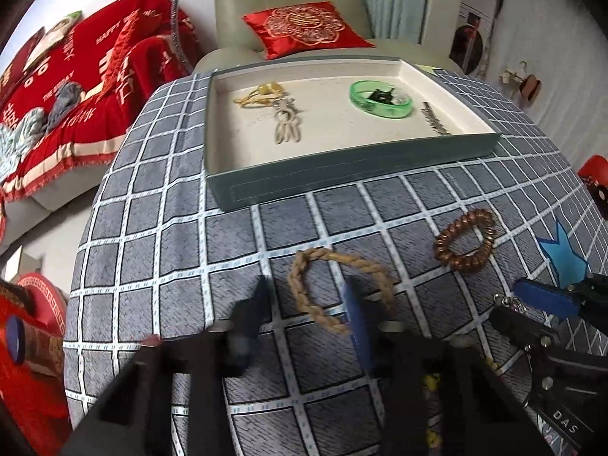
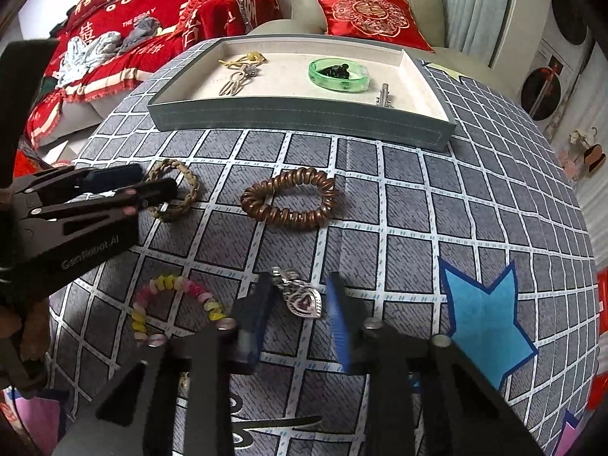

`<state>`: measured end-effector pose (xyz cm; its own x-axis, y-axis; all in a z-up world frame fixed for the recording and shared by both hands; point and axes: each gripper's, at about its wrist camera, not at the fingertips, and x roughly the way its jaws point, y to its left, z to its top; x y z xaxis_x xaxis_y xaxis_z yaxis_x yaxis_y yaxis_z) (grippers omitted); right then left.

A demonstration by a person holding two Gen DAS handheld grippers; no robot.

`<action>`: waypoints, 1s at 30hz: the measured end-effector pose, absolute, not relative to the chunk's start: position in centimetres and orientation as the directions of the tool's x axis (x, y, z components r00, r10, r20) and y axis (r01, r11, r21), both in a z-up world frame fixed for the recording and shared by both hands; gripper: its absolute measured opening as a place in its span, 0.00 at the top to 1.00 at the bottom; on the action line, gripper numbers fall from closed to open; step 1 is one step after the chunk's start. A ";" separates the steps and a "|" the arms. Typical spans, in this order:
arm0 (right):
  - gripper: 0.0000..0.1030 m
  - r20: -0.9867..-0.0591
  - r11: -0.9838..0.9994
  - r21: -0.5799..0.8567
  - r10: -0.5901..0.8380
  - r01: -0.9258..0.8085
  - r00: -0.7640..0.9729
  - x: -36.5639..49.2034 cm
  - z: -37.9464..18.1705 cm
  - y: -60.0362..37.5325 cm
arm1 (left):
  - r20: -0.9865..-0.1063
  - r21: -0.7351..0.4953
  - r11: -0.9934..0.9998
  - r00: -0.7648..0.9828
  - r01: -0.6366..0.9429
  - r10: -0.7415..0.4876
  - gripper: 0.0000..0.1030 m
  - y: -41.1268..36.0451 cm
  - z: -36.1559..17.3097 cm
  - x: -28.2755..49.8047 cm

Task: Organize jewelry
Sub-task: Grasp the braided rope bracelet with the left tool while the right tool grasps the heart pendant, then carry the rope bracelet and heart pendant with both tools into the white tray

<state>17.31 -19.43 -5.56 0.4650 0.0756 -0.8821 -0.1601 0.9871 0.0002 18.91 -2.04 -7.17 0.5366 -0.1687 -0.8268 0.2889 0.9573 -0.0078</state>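
A grey jewelry tray [image 1: 342, 167] [image 2: 304, 117] sits at the far side of the checked table and holds a gold piece [image 1: 258, 95], a silver pendant [image 1: 287, 125], a green bangle [image 1: 380, 102] [image 2: 338, 75] and a hair clip [image 1: 435, 117]. My left gripper [image 1: 307, 304] is open, its fingers on either side of a tan braided bracelet [image 1: 334, 288] [image 2: 176, 190]. My right gripper [image 2: 302, 300] is open around a silver heart pendant [image 2: 304, 298]. A brown coil hair tie [image 1: 465, 241] [image 2: 290, 199] and a pink and yellow bead bracelet [image 2: 174, 304] lie on the cloth.
A blue star patch [image 2: 482, 319] is on the cloth at the right. A beige armchair with a red cushion [image 2: 372, 19] stands behind the table. A sofa with a red blanket [image 1: 76, 87] is at the left.
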 end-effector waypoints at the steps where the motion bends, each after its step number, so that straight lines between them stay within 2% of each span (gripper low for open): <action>1: 0.76 -0.882 0.987 -0.001 0.075 -0.160 0.465 17.2 -5.5 -19.4 | -0.827 -0.006 0.955 0.535 0.297 -0.172 0.69 -2.2 -7.1 18.8; 2: 0.76 -0.881 0.988 0.002 0.076 -0.157 0.466 17.2 -5.5 -19.5 | -0.827 -0.007 0.953 0.533 0.304 -0.176 0.75 -2.2 -7.1 18.8; 4: 0.81 -0.880 0.990 0.025 0.089 -0.140 0.467 17.0 -5.4 -19.9 | -0.826 -0.029 0.948 0.526 0.318 -0.201 0.75 -2.1 -7.0 18.5; 8: 0.81 -0.873 0.990 0.103 0.136 -0.094 0.468 16.7 -4.8 -21.4 | -0.814 -0.092 0.943 0.521 0.321 -0.257 0.76 -1.1 -6.5 17.9; 9: 0.81 -0.871 0.989 0.119 0.146 -0.086 0.469 16.6 -4.6 -21.7 | -0.811 -0.099 0.942 0.522 0.321 -0.264 0.79 -1.0 -6.4 17.8; 30: 0.81 -0.812 0.963 0.266 0.244 -0.035 0.530 16.8 -0.2 -25.0 | -0.721 -0.216 0.913 0.574 0.348 -0.389 0.79 1.0 -0.6 16.9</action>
